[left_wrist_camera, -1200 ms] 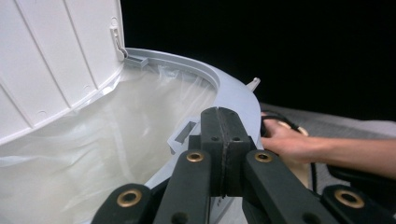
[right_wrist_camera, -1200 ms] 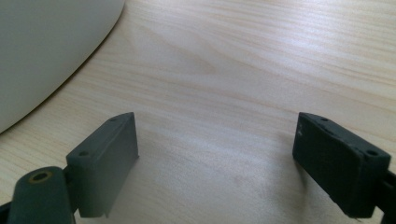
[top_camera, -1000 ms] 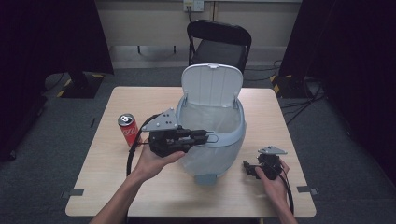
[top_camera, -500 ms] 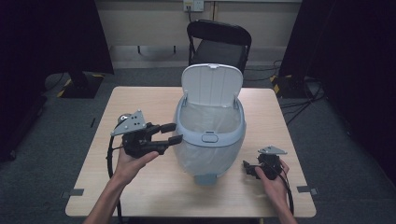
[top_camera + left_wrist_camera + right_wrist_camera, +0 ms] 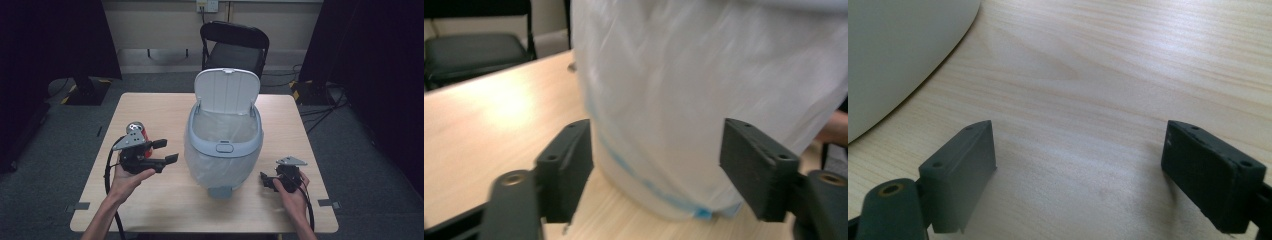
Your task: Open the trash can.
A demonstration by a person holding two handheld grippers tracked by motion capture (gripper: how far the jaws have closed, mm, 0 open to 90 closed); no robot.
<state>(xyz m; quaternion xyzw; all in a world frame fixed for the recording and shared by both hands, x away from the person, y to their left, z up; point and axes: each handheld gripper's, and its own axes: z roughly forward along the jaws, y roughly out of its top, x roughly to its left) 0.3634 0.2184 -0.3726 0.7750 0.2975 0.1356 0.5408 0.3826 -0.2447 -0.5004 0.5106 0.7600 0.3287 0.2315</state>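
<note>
A pale blue pedal bin [image 5: 224, 145] stands mid-table with its lid up and a clear bag lining it. My left gripper [image 5: 167, 151] hovers to the left of the bin and points at it across a gap. Its jaws have just been opening and nothing is between them. In the left gripper view the jaws [image 5: 659, 170] stand apart, with the bagged bin wall [image 5: 704, 90] ahead. A red can [image 5: 137, 130] stands just behind the left gripper. My right gripper [image 5: 266, 180] rests on the table right of the bin, open and empty [image 5: 1078, 170].
The wooden table [image 5: 165, 107] carries the bin's foot pedal [image 5: 220, 191], which faces the near edge. A black chair [image 5: 233, 47] stands beyond the far edge. The bin's curved side [image 5: 893, 55] lies at the upper left of the right gripper view.
The left gripper has drawn back leftward and down from the bin's rim, and its jaws have opened. It now partly covers the red can. The right gripper has stayed put.
</note>
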